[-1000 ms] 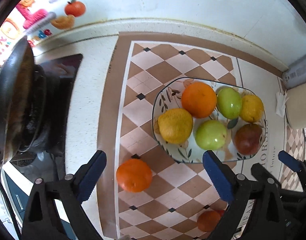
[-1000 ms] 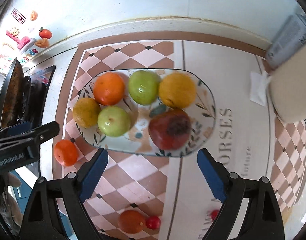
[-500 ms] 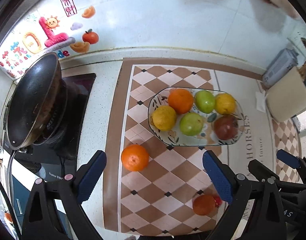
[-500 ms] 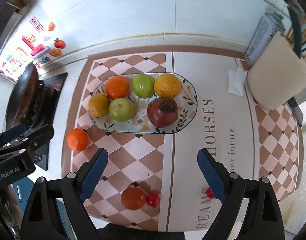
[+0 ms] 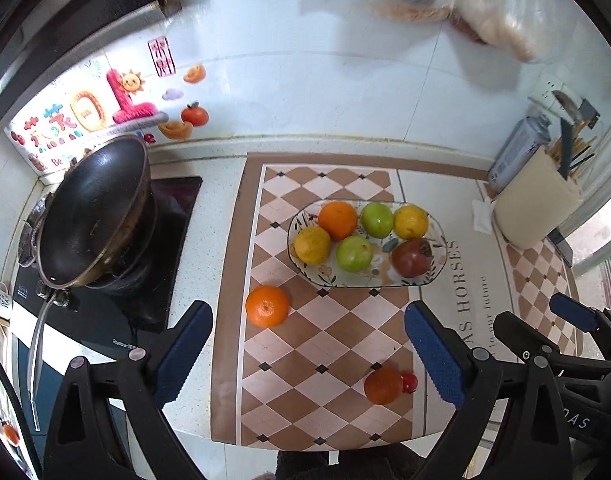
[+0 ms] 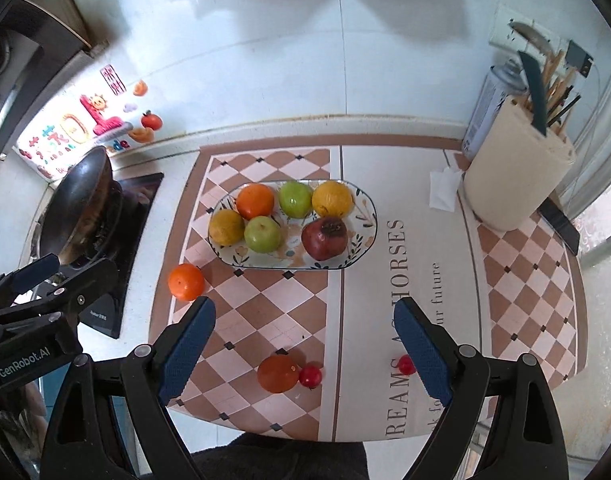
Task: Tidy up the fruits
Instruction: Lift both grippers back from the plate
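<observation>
A patterned oval plate (image 5: 437, 276) (image 6: 369, 236) on the checkered mat holds several fruits: an orange, two yellow citrus, two green apples and a dark red pomegranate (image 6: 324, 237). A loose orange (image 5: 267, 306) (image 6: 186, 281) lies left of the plate. A tomato (image 5: 382, 385) (image 6: 278, 373) and a small red cherry tomato (image 6: 310, 376) lie near the front edge; another cherry tomato (image 6: 405, 364) lies to their right. My left gripper (image 5: 309, 348) and right gripper (image 6: 305, 344) are both open and empty, held high above the mat.
A black wok (image 5: 93, 212) sits on the stove at the left. A beige utensil holder (image 6: 517, 184) and a spray can (image 6: 487, 108) stand at the back right, with a crumpled tissue (image 6: 443, 190). The counter's front edge is close below.
Both grippers have pulled back and up from the plate, so the whole counter now shows. No fruit has moved.
</observation>
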Available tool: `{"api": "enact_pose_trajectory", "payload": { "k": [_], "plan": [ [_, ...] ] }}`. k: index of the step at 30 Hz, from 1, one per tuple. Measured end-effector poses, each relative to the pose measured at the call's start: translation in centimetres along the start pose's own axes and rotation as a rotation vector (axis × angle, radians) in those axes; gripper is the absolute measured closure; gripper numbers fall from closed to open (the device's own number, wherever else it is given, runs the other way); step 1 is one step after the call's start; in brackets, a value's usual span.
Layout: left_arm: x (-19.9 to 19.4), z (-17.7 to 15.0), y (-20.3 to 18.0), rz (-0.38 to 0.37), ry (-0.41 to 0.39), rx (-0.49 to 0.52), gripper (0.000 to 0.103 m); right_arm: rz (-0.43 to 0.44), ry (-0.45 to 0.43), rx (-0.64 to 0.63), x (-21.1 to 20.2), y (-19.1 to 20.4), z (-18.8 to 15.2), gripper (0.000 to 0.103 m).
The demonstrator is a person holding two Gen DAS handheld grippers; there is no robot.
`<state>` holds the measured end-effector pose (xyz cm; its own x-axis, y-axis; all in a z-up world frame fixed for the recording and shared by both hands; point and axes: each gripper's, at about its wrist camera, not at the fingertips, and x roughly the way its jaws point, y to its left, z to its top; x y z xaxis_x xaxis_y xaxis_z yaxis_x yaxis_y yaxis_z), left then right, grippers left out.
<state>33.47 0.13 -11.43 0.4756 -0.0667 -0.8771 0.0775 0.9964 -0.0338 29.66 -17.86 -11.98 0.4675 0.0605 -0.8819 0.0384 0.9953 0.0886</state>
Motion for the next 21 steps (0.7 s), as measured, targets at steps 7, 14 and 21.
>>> {"api": "enact_pose_trajectory", "payload": {
  "k": [7,14,21],
  "plan": [
    [-2.6,-0.2,-0.1,0.000,-0.047,0.001,0.005,0.021,-0.025,0.011,-2.2,0.1,-0.6,0.010],
    [-2.5,-0.7,0.1,-0.006,-0.033,-0.013,0.005,0.042,-0.015,0.023,-2.1,0.1,-1.0,0.010],
    [-1.9,-1.0,0.2,0.003,-0.021,-0.024,0.005,0.066,0.013,0.042,-1.0,-0.1,-1.1,0.010]
  ]
}}
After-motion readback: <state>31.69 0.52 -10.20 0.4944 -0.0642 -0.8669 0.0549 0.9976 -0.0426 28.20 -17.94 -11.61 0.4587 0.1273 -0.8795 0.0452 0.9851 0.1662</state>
